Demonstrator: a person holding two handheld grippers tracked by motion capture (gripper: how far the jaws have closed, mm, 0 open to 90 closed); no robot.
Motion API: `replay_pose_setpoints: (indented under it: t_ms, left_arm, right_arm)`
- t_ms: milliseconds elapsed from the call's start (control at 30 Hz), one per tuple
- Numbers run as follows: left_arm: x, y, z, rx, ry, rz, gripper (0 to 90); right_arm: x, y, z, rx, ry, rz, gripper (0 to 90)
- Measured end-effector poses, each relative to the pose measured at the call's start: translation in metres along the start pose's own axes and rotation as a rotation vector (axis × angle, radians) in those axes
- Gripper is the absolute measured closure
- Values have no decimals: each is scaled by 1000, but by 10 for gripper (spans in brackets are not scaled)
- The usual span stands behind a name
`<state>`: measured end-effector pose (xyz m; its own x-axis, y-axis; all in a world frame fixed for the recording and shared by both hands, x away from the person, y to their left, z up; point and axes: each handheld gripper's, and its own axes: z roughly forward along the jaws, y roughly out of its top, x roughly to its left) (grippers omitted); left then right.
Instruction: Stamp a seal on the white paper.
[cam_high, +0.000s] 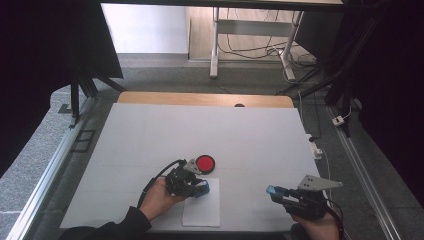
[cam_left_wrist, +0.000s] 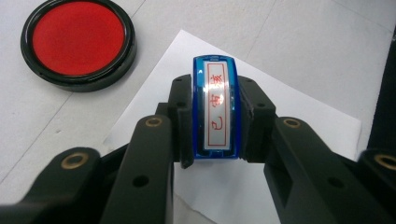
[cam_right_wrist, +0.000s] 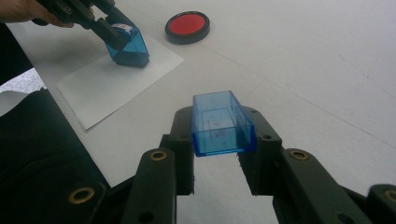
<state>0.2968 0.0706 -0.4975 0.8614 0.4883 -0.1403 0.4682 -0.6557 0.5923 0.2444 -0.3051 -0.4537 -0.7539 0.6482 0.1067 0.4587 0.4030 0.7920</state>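
The left gripper (cam_high: 199, 188) is clamped on a blue stamp (cam_left_wrist: 215, 108), its label with red characters facing up, and the stamp's base sits on the white paper sheet (cam_high: 202, 210) near the table's front edge; this looks like the stamping step itself. The right gripper (cam_high: 276, 192) is clamped on the stamp's clear blue cap (cam_right_wrist: 220, 122) and holds it above bare table, well apart from the sheet. The next move probably calls for a straight lift of the stamp off the paper so the print does not smear, then recapping. The red ink pad (cam_high: 205, 163) lies open just beyond the sheet, close to the left gripper. Nothing stands between the 2 grippers.
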Motion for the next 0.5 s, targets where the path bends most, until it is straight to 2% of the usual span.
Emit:
replay_pose_setpoints:
  t_ms: [167, 500]
  left_arm:
    - [2, 0, -5, -13, -3, -6, 702]
    - [6, 1, -24, -89, -38, -5, 701]
  right_arm:
    - [0, 0, 0, 0, -2, -2, 684]
    - [0, 0, 0, -2, 1, 0, 684]
